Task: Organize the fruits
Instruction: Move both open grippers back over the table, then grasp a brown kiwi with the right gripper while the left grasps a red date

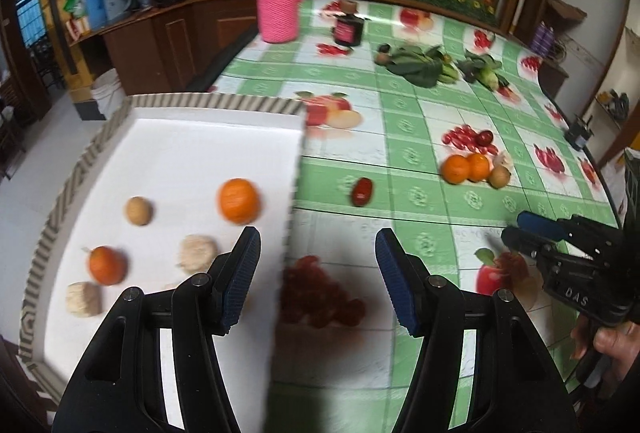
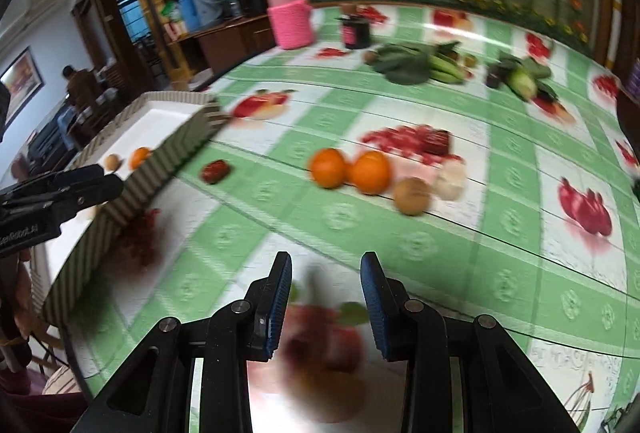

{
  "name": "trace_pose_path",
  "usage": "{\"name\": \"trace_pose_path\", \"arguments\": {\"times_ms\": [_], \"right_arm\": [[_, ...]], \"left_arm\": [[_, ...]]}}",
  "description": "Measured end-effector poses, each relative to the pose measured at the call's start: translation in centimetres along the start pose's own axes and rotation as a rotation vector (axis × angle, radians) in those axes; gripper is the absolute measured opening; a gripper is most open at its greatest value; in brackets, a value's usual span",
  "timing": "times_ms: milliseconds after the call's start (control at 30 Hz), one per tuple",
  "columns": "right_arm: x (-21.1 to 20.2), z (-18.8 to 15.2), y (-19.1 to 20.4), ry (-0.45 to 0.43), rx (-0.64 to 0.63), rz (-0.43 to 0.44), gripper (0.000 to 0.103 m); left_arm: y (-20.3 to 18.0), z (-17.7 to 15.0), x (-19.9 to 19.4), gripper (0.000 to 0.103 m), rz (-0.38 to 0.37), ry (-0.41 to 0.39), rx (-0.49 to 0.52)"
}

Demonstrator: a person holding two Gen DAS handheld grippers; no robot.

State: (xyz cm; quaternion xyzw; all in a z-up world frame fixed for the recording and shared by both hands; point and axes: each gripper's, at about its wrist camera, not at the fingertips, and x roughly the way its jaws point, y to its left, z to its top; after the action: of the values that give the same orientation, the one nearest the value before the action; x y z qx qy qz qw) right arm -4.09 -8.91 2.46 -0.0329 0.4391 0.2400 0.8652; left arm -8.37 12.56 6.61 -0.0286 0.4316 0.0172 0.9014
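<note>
Two oranges [image 2: 350, 169] touching on table, blurry; both grippers' jaws wide, nothing held

Your left gripper [image 1: 318, 273]: jaws spread wide, nothing between, hovering over table's left edge. Your right gripper [image 2: 325, 299]: jaws parted, empty, low over table's near edge.

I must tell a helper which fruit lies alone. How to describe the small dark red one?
Start at the white tray. On the green tablecloth right of it lies a small dark red fruit. It lies alone, unlike the clustered oranges farther right.
</note>
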Motion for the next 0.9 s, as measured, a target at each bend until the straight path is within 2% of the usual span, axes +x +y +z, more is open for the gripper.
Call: {"name": "trace_pose_path", "arguments": {"times_ms": [233, 567, 733, 900], "right_arm": [[0.9, 0.6, -3.3, 0.012, 0.04, -0.035, 0.035], [3.5, 3.0, -4.4, 0.036, -0.005, -0.058, 0.035], [4.0, 3.6, -4.6, 0.012, -0.017, -0.036, 0.035], [4.3, 3.7, -4.6, -0.009, -0.022, -0.013, 0.033]], "left_arm": [[-2.1, 0.9, 2.4, 0.06, -0.005, 0.05, 0.032], [-2.9, 2.1, 5.5, 0.06, -0.015, 0.124, 0.055], [-3.3, 2.7, 7.5, 0.06, -0.002, 0.166, 0.066], [-3.8, 3.2, 8.5, 0.06, 0.025, 0.167, 0.098]]}}
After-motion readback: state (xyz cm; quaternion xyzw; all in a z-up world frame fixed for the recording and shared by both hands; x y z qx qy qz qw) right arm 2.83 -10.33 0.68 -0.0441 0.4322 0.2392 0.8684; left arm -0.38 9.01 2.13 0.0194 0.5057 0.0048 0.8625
